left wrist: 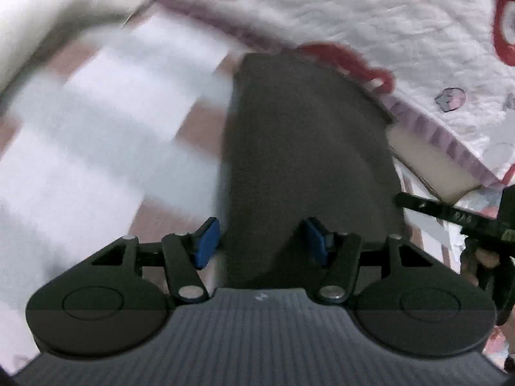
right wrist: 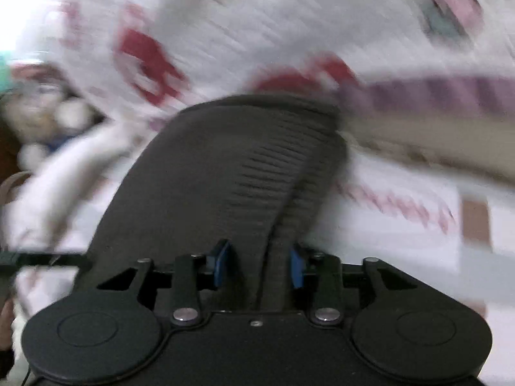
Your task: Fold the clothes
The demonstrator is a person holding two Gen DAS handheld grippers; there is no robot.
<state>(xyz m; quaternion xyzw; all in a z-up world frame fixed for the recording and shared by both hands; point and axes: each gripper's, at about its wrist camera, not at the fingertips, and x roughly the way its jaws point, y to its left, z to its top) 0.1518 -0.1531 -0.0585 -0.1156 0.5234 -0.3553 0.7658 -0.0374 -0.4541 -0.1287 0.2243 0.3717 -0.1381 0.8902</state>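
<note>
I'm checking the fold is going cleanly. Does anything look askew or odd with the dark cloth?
Nothing looks damaged. The dark cloth bunches into ridges between the right gripper, while it runs smooth through the left gripper. Both views are blurred, so finer flaws can't be ruled out.

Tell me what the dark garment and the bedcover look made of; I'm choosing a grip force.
Dark garment: likely a knit fabric, matte charcoal; fine ribbed ridges show in the right wrist view. Bedcover: seems quilted cotton-like cloth, white with red prints; puckered stitch lines show. Blur leaves both uncertain.
</note>
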